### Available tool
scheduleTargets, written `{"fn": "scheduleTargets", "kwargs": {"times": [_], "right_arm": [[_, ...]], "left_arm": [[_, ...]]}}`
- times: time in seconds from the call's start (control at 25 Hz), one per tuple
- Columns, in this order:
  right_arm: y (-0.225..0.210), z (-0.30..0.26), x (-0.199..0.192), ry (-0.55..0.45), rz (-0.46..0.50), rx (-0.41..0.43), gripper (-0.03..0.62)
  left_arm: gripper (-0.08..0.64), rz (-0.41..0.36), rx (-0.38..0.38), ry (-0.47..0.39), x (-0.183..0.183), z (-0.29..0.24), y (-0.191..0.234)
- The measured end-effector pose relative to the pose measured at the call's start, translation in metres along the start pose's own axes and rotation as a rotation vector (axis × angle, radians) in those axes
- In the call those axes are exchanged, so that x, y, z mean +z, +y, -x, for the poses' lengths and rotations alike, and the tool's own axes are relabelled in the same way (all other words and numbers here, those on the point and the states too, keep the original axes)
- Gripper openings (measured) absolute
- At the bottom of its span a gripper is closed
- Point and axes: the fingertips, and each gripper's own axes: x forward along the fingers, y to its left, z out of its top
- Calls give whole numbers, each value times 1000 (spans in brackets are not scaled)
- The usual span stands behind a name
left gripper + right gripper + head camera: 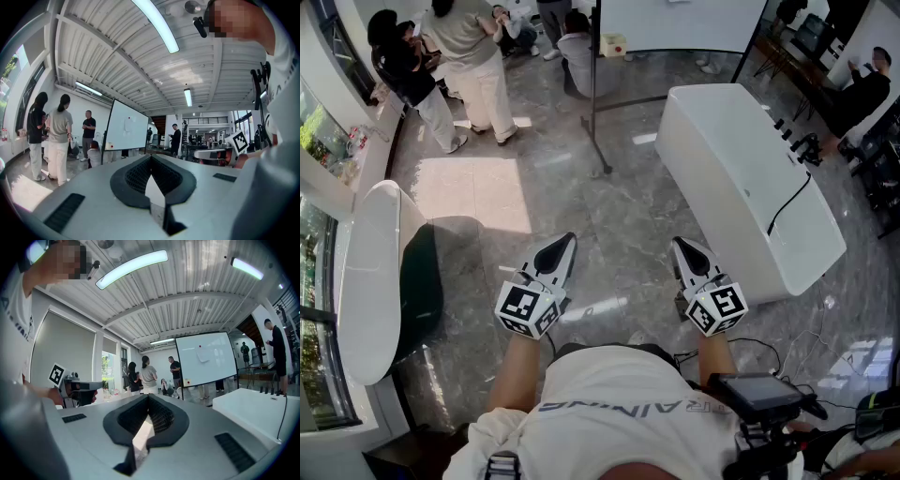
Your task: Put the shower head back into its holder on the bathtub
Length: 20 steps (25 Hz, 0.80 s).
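Just past the white shirt [619, 403], the 2 tools, left gripper [565, 246] and right gripper [682, 248], are squeezed closed on nothing. They are likely waiting to start. What looks like the black shower head [807, 147] sits well apart, at the bathtub's [722, 150] far end.

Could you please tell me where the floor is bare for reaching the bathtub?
Bare floor lies between the whiteboard stand, the bathtub, the left gripper and the right gripper. Crowded: the people at upper left, and the hose and fittings along the bathtub's right edge.
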Motion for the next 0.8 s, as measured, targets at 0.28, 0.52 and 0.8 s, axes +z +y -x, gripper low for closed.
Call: {"fn": "scheduleTargets", "kwargs": {"times": [0.28,0.52,0.8], "right_arm": [[2,13,2,-1,4,-12,8],[6,14,-2,-3,-3,-5,8],[-3,16,-8,1,-22,-18,8]], "left_arm": [[17,-11,-8,4,0,6,-10],[17,-28,16,13,-1,13,-3],[17,-15,-4,35,-11,6,-14]]}}
